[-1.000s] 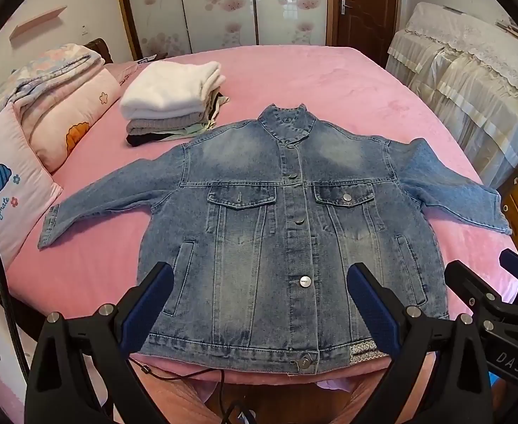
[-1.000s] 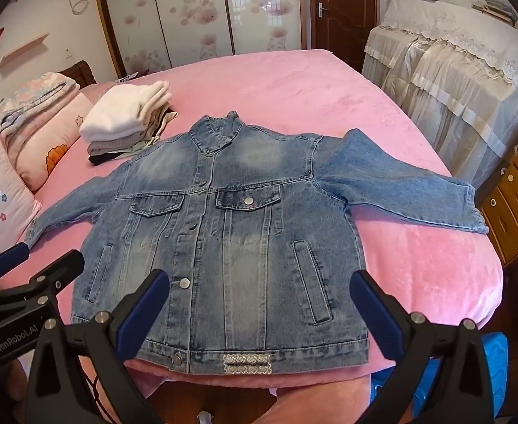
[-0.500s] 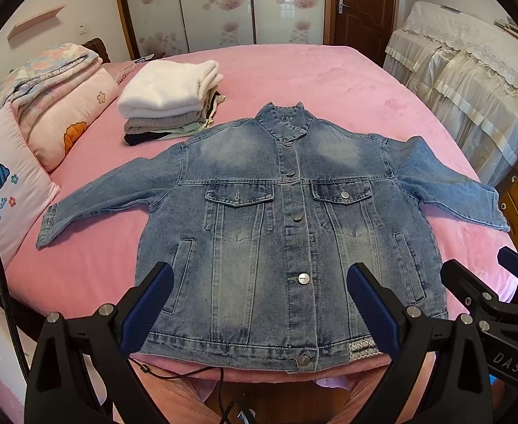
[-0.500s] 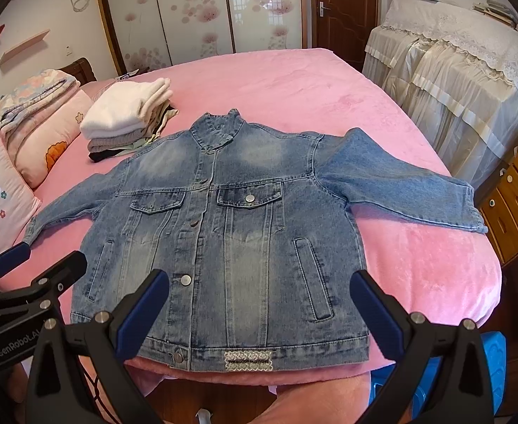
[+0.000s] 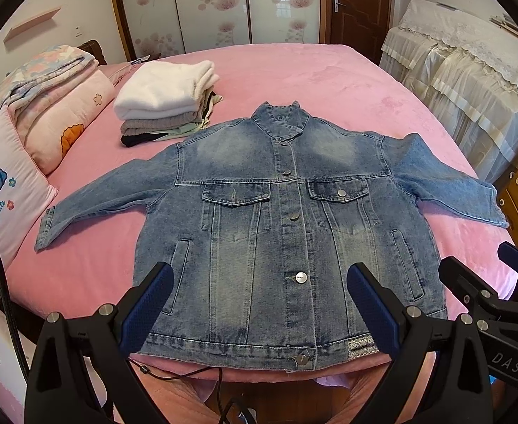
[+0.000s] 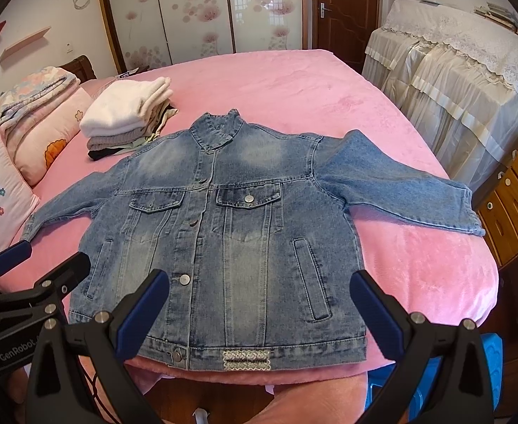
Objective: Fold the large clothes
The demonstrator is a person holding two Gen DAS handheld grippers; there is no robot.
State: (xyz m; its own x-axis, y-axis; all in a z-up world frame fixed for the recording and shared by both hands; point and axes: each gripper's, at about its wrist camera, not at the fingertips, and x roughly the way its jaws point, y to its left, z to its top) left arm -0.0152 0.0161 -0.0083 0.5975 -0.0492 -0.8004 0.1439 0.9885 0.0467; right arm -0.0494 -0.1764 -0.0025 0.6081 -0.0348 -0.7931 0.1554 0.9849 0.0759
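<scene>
two views here, left wrist first. denim jacket (image 5: 287, 233) spread flat and front-up on the pink bed (image 5: 294, 70), buttoned, collar pointing away, hem at the near edge, both sleeves thrown out to the sides. left gripper (image 5: 259, 304) hovering over the hem with blue pads (image 5: 147, 305) spread wide, nothing between them, no contact visible with the cloth. right gripper (image 5: 495, 279) poking in at the lower right edge, near the jacket's right hem corner, seen side-on here. stack of folded clothes (image 5: 167, 99) with a white fluffy one on top sitting past the left sleeve, close to the shoulder. pillows (image 5: 8, 190) piled along the left edge of the bed.

right wrist view now. same denim jacket (image 6: 237, 233) flat on the pink bed (image 6: 294, 81), patch label on the hem nearest the camera. right gripper (image 6: 259, 307) above the hem, wide apart too, gripping nothing. left gripper (image 6: 43, 258) visible at lower left, just off the jacket's side. folded clothes (image 6: 128, 116) beyond the collar on the left, pillows (image 6: 1, 194) further left, wooden drawers (image 6: 513, 205) off the right side of the bed.
</scene>
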